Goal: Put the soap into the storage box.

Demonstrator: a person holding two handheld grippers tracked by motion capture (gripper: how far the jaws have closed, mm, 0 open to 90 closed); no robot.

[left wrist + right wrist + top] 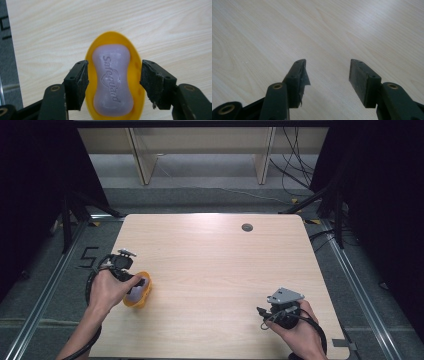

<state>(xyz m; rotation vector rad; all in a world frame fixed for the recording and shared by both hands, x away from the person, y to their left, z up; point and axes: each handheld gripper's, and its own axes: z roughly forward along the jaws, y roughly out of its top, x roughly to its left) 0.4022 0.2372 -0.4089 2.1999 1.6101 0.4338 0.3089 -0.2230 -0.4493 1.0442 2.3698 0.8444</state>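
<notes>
A lilac bar of soap (112, 82) stamped with a brand name lies in a yellow oval dish (112, 36) on the wooden table (215, 250), near its left edge. In the high view the dish (143, 296) shows beside the person's left hand. My left gripper (115, 65) hovers over the dish, open, one jaw on each side of the soap and neither pad pressing on it. My right gripper (328, 65) is open above bare wood with nothing between its jaws. It sits near the table's front right corner (272, 312).
A small round cable hole (247, 227) is in the table's far right part. Wooden shelving legs (142, 162) and loose cables (295, 170) stand on the floor beyond the far edge. Black curtains flank both sides.
</notes>
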